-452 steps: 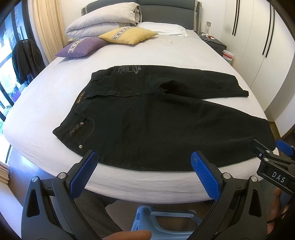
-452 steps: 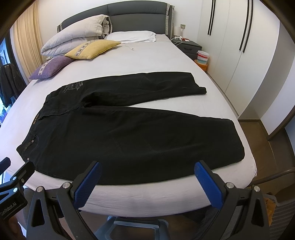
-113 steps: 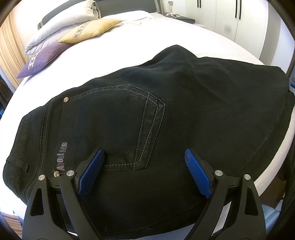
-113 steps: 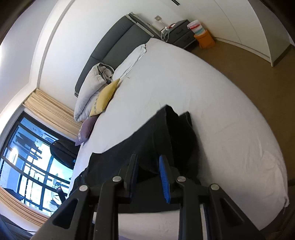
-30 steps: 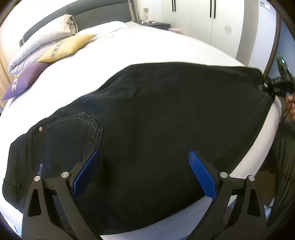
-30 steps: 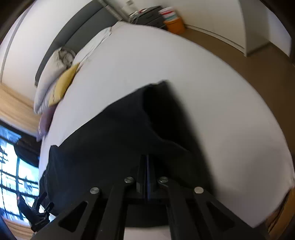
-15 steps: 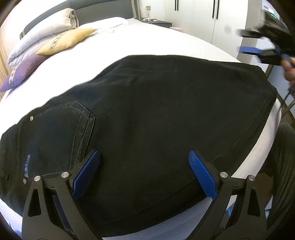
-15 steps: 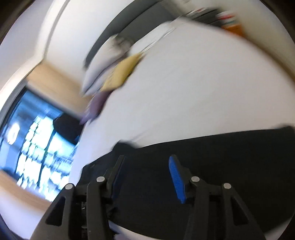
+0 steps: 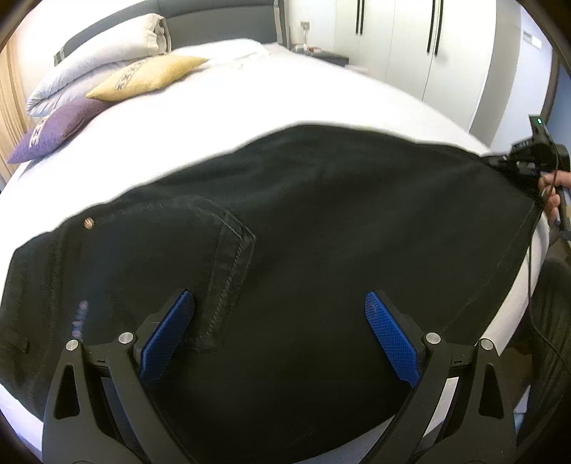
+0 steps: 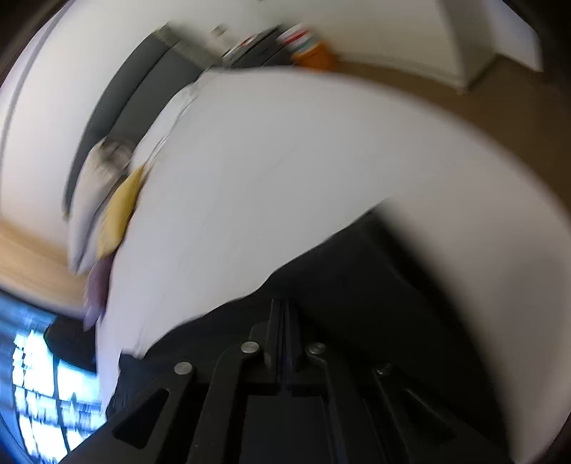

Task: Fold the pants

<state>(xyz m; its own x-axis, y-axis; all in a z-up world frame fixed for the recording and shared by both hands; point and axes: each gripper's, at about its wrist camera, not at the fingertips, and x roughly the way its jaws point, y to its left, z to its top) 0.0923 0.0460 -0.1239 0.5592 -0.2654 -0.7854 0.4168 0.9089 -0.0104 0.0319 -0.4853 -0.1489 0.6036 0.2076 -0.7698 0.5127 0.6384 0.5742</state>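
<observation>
Pants (image 9: 321, 250) are laid on the bed (image 9: 249, 107), judged folded leg over leg; left tongs (image 9: 278, 328) are held wide open, empty; right tongs (image 10: 283, 321) are clamped on the hem corner; crosswise folds are judged outstanding.

White bed (image 9: 321, 96), grey headboard (image 9: 221, 25), wardrobe (image 9: 410, 46)

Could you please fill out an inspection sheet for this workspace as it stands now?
Surface: white bed, sheet smooth.
Job's things: black pants lying flat, back pocket up, legs doubled.
Clutter: yellow cushion, purple cushion, rolled duvet at the headboard.
Grippers: left gripper open above the pants; right gripper shut on the hem corner.
Cables: thin black cable beside the right hand.
Surroundings: white wardrobe, nightstand.
</observation>
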